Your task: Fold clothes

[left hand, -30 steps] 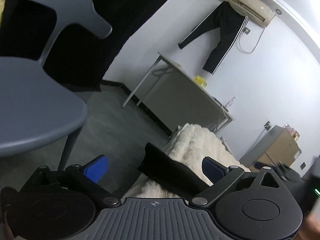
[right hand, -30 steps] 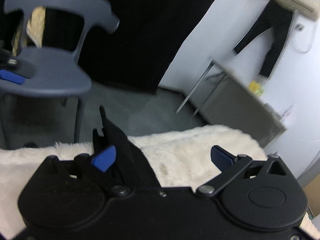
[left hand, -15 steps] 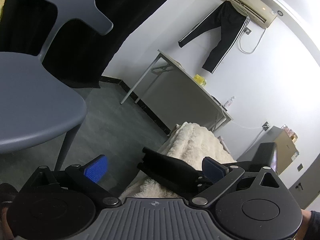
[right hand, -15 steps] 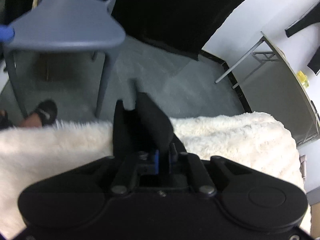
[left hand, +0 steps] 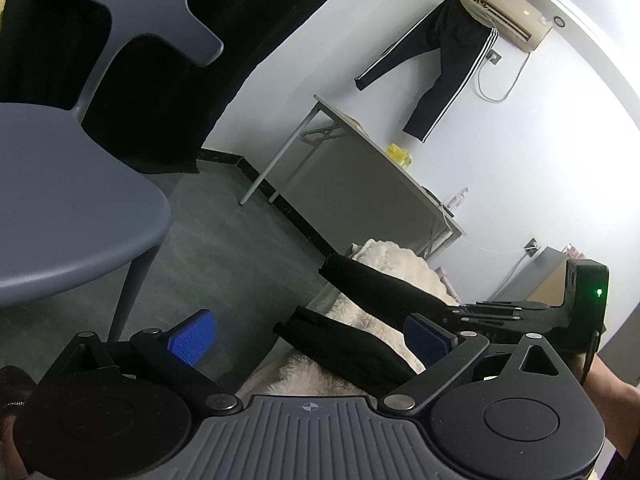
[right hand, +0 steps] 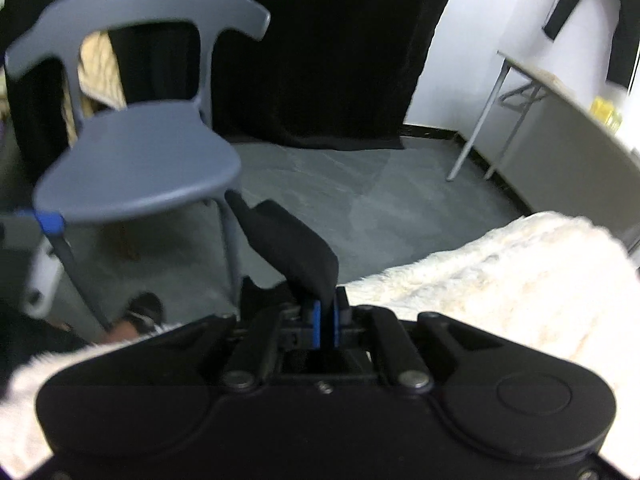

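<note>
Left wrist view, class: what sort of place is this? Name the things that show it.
Probably a plain room in a home: an air conditioner on the wall with black trousers hung from it, a folding table, a grey chair.

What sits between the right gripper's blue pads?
A fold of the black garment is pinched between the right gripper pads, with no gap visible. This shows in the right wrist view.
</note>
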Motion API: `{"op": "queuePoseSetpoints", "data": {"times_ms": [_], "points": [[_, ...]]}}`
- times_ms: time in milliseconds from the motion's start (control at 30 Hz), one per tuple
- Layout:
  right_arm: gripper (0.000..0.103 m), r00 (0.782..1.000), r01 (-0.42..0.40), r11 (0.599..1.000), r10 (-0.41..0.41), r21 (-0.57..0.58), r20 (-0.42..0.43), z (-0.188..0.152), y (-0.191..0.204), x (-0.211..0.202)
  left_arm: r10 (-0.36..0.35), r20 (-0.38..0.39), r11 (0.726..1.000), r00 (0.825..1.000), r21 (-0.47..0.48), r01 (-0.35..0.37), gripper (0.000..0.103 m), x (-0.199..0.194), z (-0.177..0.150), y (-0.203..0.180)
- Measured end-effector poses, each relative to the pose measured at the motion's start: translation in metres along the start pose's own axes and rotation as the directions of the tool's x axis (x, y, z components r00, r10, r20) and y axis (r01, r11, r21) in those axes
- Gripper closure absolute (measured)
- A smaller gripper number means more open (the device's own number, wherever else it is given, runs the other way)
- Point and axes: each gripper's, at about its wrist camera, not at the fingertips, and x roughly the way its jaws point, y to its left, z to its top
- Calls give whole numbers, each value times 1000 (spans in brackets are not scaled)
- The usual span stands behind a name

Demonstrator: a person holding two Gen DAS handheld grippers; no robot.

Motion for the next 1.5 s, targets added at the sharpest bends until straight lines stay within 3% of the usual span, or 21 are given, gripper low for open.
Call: {"op": "queuePoseSetpoints", "data": {"times_ms": [267,367,400,467,500,600,667,733,900,1000,1133,1200,1300,1333,1367,1500], "points": [[98,996,-70,996,67,53,60,3,-18,-11,-1,-6,1000,1000,6,1,4,2,0,0],[94,996,-81,994,79,70,34,4,-21,1,-2,-9,1000,1000,7,2,4,2,0,0],[90,999,-44,998,44,53,-4,2,-17,14,-2,-10,1000,1000,7,2,4,2,0,0],[73,995,72,997,-72,-2,-67,-1,-7,35,-3,-9,1000,1000,3,3,4,1,0,1],[73,984,150,987,-154,-53,-92,-1,-2,47,-1,-10,1000,1000,1,1,4,1,0,1],[72,972,224,974,-225,-35,-68,5,-4,49,3,-15,1000,1000,-7,-3,4,1,0,3],[60,973,223,975,-224,-11,-56,9,-7,47,5,-14,1000,1000,-20,-5,4,1,1,5],[57,969,243,970,-244,-24,-45,12,-8,45,8,-14,999,1000,-35,-9,4,2,1,7],[57,976,215,976,-214,34,-41,15,-18,41,10,-17,999,1000,-48,-11,4,3,2,7],[54,974,227,974,-227,6,-28,14,-9,39,13,-13,999,1000,-50,-14,4,3,3,7],[51,985,156,981,-163,-113,-56,5,33,48,17,-10,998,1000,-59,-18,4,3,3,8],[51,982,138,972,-159,-189,-100,-6,55,59,19,-10,998,1000,-62,-20,4,3,4,8],[64,969,122,957,-172,-265,-177,-27,76,78,18,-11,998,1000,-58,-19,4,3,4,8],[83,963,117,951,-179,-285,-200,-34,81,84,18,-8,998,1000,-60,-18,4,2,4,8],[97,964,129,951,-187,-281,-190,-35,83,84,18,-5,998,1000,-62,-18,4,1,4,8],[103,988,119,972,-136,-202,-73,-19,87,59,18,4,997,1000,-80,-18,4,0,6,12]]}}
